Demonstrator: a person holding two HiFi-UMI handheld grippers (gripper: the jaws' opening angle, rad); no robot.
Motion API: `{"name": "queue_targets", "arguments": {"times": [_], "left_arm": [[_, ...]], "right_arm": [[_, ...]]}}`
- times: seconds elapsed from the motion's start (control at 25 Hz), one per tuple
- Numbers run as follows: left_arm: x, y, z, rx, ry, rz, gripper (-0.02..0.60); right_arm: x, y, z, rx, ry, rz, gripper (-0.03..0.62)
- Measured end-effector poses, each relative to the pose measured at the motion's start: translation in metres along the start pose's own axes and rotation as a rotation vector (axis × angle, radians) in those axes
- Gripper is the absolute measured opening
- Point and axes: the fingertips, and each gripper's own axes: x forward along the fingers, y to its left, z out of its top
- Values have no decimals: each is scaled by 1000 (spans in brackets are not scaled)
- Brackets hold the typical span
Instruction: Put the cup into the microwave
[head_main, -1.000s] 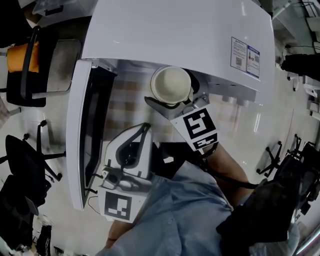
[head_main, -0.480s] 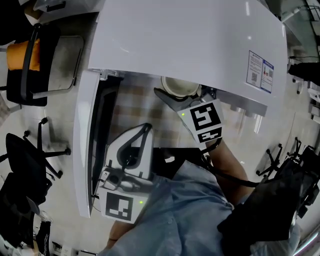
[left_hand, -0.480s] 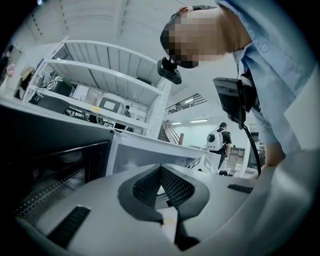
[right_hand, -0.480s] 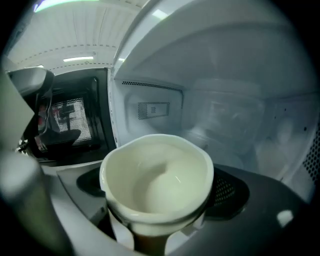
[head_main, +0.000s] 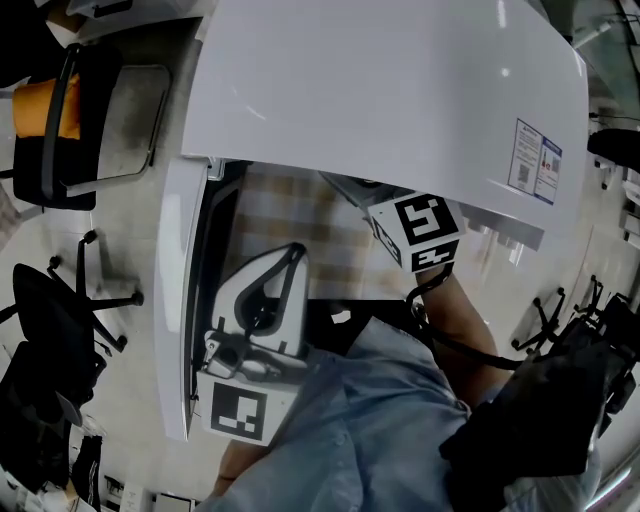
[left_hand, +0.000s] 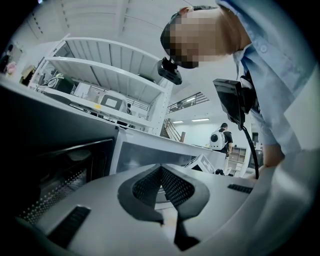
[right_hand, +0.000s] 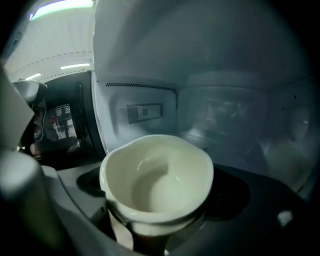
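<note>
The white microwave (head_main: 400, 100) is taken as the reference. Its door (head_main: 172, 300) is swung fully open at its left side, so that the cavity mouth is left free for entry. Just in front of the microwave, beside the open door, the left gripper (head_main: 290, 258) is held back with its jaws pressed together on nothing, apparently parked there so that the opening is not obstructed. The right gripper (right_hand: 150, 227) is reached into the cavity, with only its marker cube (head_main: 425, 232) seen outside, under the front edge of the microwave's top. Its jaws are clamped on the lower body of the cream cup (right_hand: 157, 175), which is carried upright, mouth up, inside the microwave above the dark cavity floor (right_hand: 260, 200). Whether the base touches that floor cannot be made out. The low grip is judged to leave the rim clear and the cup level for setting down, a step not yet done.
</note>
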Motion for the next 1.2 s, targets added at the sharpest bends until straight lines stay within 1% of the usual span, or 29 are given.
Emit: {"name": "queue_targets", "arguments": {"times": [0.28, 0.44, 0.64, 0.76, 0.96, 1.2], "left_arm": [[4, 2, -1, -11, 11, -1, 5], [3, 0, -2, -16, 14, 1, 5], [1, -5, -1, -11, 8, -1, 5], [1, -7, 0, -6, 4, -3, 5], [-3, -13, 2, -4, 5, 4, 5], [-10, -30, 8, 8, 2, -5, 5]], "right_arm": [[5, -9, 3, -3, -30, -6, 548], [5, -7, 2, -32, -26, -25, 549], [2, -6, -2, -33, -26, -23, 549], [0, -5, 3, -33, -44, -33, 549], [-13, 0, 15, -40, -78, -48, 549], [-39, 7, 25, -60, -120, -77, 549]]}}
